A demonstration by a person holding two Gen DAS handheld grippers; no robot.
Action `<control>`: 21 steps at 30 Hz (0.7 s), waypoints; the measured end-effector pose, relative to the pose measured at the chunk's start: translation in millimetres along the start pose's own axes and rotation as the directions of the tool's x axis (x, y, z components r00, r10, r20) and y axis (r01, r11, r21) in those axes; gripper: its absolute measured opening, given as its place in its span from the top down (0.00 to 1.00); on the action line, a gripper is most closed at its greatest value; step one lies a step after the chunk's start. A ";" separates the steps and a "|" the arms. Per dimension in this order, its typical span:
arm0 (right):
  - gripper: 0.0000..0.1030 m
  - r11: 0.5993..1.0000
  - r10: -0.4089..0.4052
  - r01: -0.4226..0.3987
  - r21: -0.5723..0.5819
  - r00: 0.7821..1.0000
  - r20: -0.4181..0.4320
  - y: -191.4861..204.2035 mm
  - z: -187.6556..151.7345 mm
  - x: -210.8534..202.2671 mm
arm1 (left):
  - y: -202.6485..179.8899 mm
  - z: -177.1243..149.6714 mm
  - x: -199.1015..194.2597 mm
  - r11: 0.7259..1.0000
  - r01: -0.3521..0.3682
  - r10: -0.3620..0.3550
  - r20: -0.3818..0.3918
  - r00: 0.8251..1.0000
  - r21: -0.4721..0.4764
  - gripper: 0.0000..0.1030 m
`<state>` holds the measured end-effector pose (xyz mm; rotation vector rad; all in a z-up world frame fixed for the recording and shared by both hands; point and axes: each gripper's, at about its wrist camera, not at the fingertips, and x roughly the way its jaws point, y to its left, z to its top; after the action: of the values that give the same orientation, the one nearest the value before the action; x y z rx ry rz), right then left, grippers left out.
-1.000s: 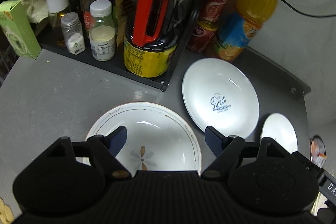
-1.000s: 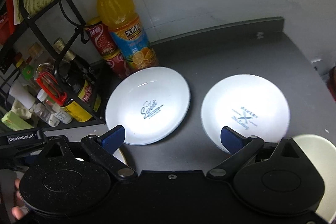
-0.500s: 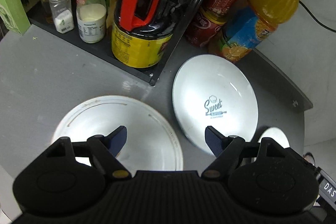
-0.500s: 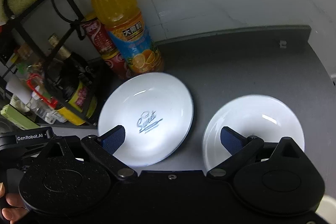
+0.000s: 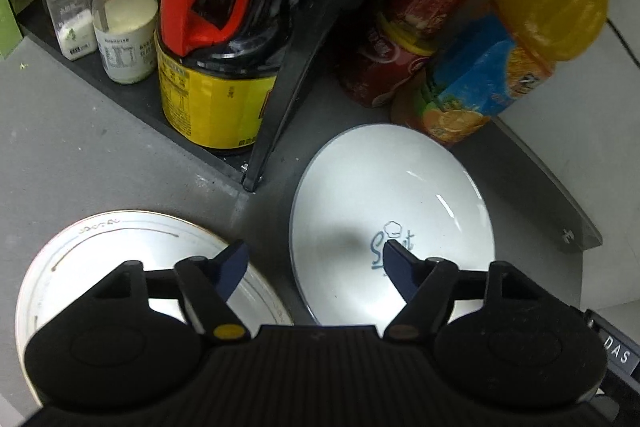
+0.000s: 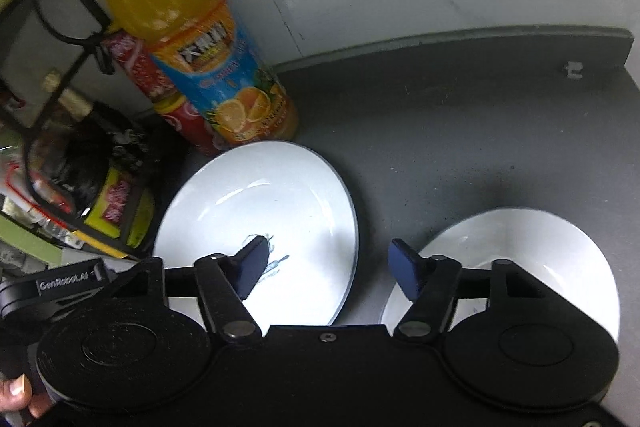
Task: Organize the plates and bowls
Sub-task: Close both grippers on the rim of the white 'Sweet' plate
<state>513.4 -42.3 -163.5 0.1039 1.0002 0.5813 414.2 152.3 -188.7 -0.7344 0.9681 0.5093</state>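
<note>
While both grippers close in unclenched and empty, left gripper [image 5: 314, 261] and right gripper [image 6: 330, 261] each straddle an edge of the printed plate [image 5: 400, 195] beside the orange bottle [image 6: 192, 39]; pinch the rim squarely, then lift level.

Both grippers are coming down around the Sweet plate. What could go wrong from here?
Both grippers straddle a rim of the Sweet plate, so left gripper and right gripper may collide. A push could slide it into the orange juice bottle. Both sets of jaws, just closing, hold nothing yet; a thin rim may slip.
</note>
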 end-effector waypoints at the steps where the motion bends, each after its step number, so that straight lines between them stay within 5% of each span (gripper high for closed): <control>1: 0.44 1.000 0.001 -0.001 0.007 1.000 -0.007 -1.3 1.2 4.7 | 2.0 0.9 5.1 1.000 0.003 -0.003 -0.005 1.000 -0.012 0.37; 21: 0.73 0.999 0.003 0.000 0.033 0.996 -0.089 -22.0 1.5 59.1 | 11.3 4.6 62.7 0.995 0.010 -0.018 -0.080 0.997 -0.096 0.81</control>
<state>547.5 -30.8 -215.3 0.1091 1.0970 0.5751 439.3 167.4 -245.4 -0.8529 1.0184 0.5198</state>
